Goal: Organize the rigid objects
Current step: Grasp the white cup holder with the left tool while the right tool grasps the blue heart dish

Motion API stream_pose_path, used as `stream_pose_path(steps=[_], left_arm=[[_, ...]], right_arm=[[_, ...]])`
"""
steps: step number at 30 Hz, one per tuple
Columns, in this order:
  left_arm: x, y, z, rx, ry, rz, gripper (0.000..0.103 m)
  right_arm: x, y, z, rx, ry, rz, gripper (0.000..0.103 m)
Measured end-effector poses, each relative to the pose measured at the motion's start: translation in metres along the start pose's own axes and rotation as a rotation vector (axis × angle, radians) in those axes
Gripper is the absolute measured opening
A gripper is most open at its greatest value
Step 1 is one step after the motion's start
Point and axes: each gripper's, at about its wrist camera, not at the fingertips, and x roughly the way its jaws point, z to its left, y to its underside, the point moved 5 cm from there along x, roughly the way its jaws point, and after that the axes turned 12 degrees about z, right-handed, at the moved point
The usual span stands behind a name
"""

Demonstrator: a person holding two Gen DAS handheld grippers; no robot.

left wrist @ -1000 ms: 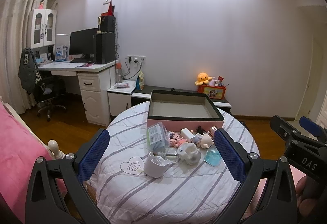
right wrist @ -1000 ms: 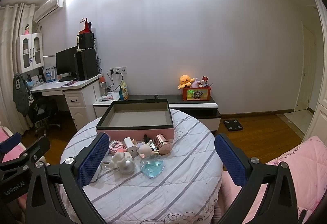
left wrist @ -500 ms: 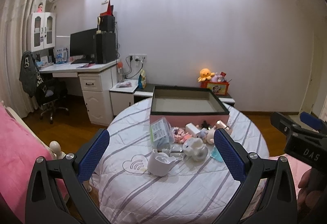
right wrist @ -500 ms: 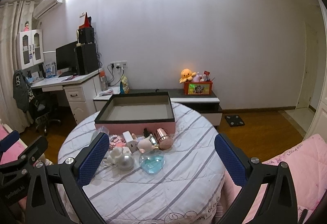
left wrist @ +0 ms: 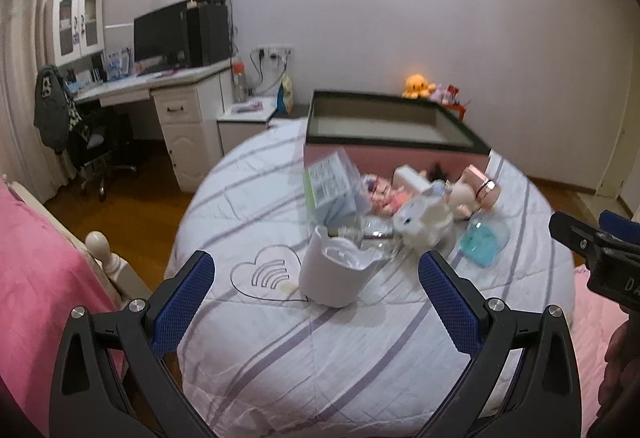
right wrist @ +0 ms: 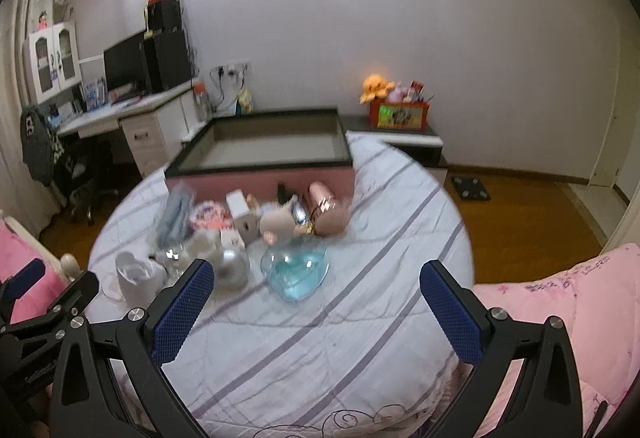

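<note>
Both tools hang above the near edge of the round table [right wrist: 360,338], which is draped in a white cloth with lilac stripes. The left gripper [left wrist: 316,302] is spread wide with nothing between its blue pads, and just past it, toward 12 o'clock, stands a white cup-shaped holder [left wrist: 336,274] beside a heart outline stitched into the cloth. The right gripper [right wrist: 316,302] is likewise released and empty; a clear heart-shaped dish [right wrist: 296,268] with blue inside lies ahead of it, a little toward 11 o'clock.

The rest of the clutter sits in a loose row in front of the storage box [right wrist: 260,154], a shallow pink-sided tray with a black rim at 12 o'clock on the table, its inside bare. In the right wrist view, running from 10 to 12 o'clock: a clear packet [right wrist: 174,216] standing on edge, a silver ball-shaped thing [right wrist: 232,268], a small white box [right wrist: 242,210], a pale figurine [right wrist: 276,226] and a rose-gold cylinder [right wrist: 326,210] on its side, touching the figurine (the frame is smeared, so finer detail is lost). In the left wrist view a white toy animal [left wrist: 420,218] sits just behind the holder, toward 1 o'clock
</note>
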Motion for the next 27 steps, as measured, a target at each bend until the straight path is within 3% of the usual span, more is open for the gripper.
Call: stream_pose_path(steps=[9, 18, 20, 23, 27], left_arm=[[0.055, 0.001, 0.003, 0.016, 0.001, 0.096, 0.103], [0.086, -0.007, 0.009, 0.03, 0.022, 0.143, 0.1], [0.092, -0.008, 0.011, 0.029, 0.049, 0.163, 0.084], [0.101, -0.007, 0.011, 0.016, 0.11, 0.205, 0.059], [0.098, -0.006, 0.01, 0.028, 0.109, 0.201, 0.053]], right_arm=[[0.066, 0.003, -0.003, -0.007, 0.001, 0.144, 0.103], [0.115, -0.003, 0.007, -0.055, 0.008, 0.231, 0.103], [0.121, -0.004, 0.008, -0.061, -0.01, 0.238, 0.102], [0.13, -0.002, 0.011, -0.093, -0.019, 0.257, 0.092], [0.127, -0.002, 0.012, -0.106, -0.039, 0.246, 0.07]])
